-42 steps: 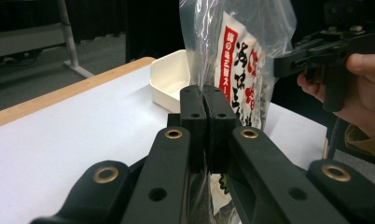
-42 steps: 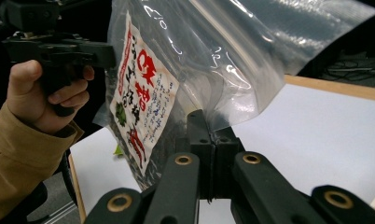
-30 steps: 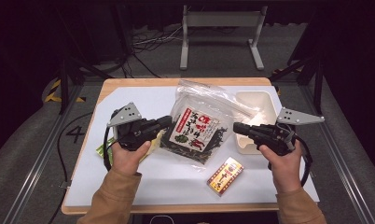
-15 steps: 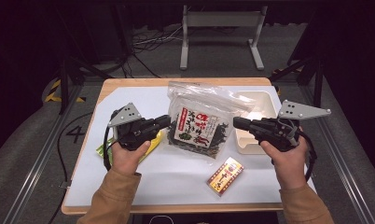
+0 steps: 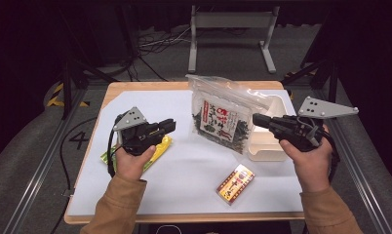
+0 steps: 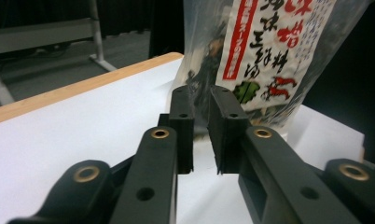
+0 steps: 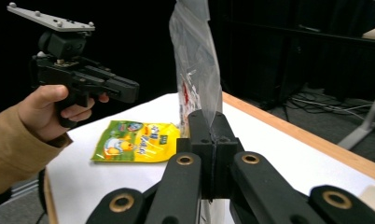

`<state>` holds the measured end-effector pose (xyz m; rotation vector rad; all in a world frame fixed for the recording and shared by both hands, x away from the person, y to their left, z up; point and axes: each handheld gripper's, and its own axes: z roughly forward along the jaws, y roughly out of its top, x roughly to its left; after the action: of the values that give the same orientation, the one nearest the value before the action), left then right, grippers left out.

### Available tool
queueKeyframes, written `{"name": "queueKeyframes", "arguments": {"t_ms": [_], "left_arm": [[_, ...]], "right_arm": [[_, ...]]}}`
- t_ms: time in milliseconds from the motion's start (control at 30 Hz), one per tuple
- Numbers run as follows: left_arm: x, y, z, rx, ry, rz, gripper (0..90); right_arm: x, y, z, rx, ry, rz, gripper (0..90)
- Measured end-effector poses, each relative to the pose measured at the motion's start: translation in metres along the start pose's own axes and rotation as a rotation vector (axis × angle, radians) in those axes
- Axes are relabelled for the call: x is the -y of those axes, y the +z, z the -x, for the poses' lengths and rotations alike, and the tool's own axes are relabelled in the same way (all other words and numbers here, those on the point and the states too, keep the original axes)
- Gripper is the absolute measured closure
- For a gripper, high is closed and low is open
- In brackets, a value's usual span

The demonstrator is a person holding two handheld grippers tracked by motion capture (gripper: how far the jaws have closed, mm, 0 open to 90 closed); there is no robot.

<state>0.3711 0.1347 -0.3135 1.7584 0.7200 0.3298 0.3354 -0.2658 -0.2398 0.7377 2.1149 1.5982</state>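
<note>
A clear bag of dried seaweed with a red and white label (image 5: 222,119) hangs upright above the table, held by its right edge. My right gripper (image 5: 256,119) is shut on that edge; in the right gripper view the plastic (image 7: 197,60) rises from between the closed jaws (image 7: 212,122). My left gripper (image 5: 170,125) hovers a little left of the bag and does not touch it. Its jaws have just been opening. In the left gripper view they stand a narrow gap apart (image 6: 202,100) with nothing between them, and the bag (image 6: 269,56) is beyond them.
A yellow snack packet (image 5: 157,148) lies flat under my left hand. A small red and yellow box (image 5: 236,183) lies near the front edge. A white plastic tray (image 5: 267,141) stands at the right, behind the bag. The table's wooden rim (image 5: 150,86) frames the white top.
The left jaws have parted and let go of the bag's left edge. The right gripper has risen with the bag, which now hangs more upright off the table.
</note>
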Motion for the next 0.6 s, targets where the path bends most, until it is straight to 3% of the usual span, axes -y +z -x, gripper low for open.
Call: {"name": "queueKeyframes", "arguments": {"t_ms": [200,600], "left_arm": [[0.003,0.002,-0.003,-0.031,0.011,-0.024,75.5],[0.010,0.002,-0.014,-0.069,-0.010,-0.053,69.6]], "right_arm": [[-0.007,-0.002,0.013,0.048,-0.015,-0.019,90.0],[-0.020,-0.012,0.034,0.116,-0.063,-0.014,90.0]]}}
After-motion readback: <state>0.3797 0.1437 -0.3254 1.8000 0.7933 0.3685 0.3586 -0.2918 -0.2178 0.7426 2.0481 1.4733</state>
